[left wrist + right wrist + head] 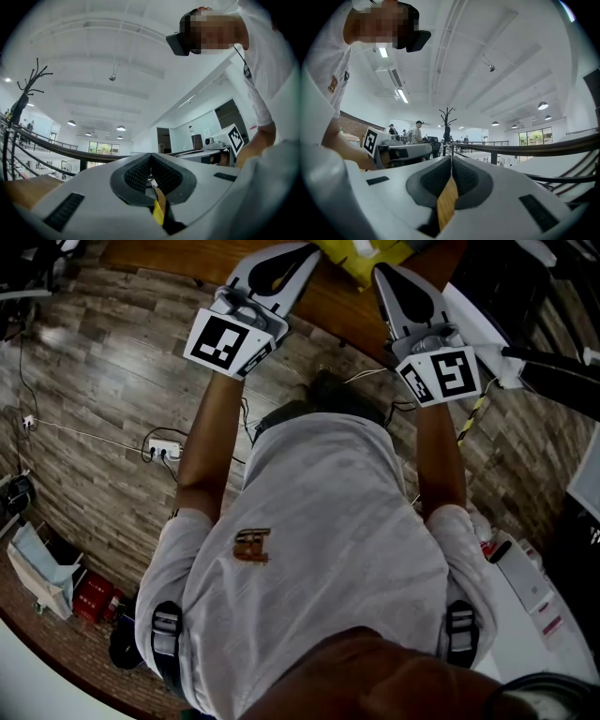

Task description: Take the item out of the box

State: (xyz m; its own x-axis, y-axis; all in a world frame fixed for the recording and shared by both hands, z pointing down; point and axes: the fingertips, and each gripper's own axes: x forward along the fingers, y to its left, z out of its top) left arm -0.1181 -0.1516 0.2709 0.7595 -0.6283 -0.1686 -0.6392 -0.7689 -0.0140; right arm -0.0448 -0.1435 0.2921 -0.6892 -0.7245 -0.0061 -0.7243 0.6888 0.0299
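Observation:
Both grippers are held out in front of the person's chest, pointing at a brown wooden table [328,306] at the top of the head view. A crumpled yellow item [361,253] lies on that table between the two jaw tips; no box shows in any view. My left gripper [302,253] has its jaws pressed together with nothing between them, and in the left gripper view [150,154] the tips meet against the ceiling. My right gripper [382,270] is shut and empty too, its tips touching in the right gripper view [451,157].
Wood-pattern floor lies below, with a white power strip [164,449] and cables at left, a red object [94,596] lower left, and white packages [525,582] at right. A coat stand [446,123] and distant people [418,131] show in the right gripper view.

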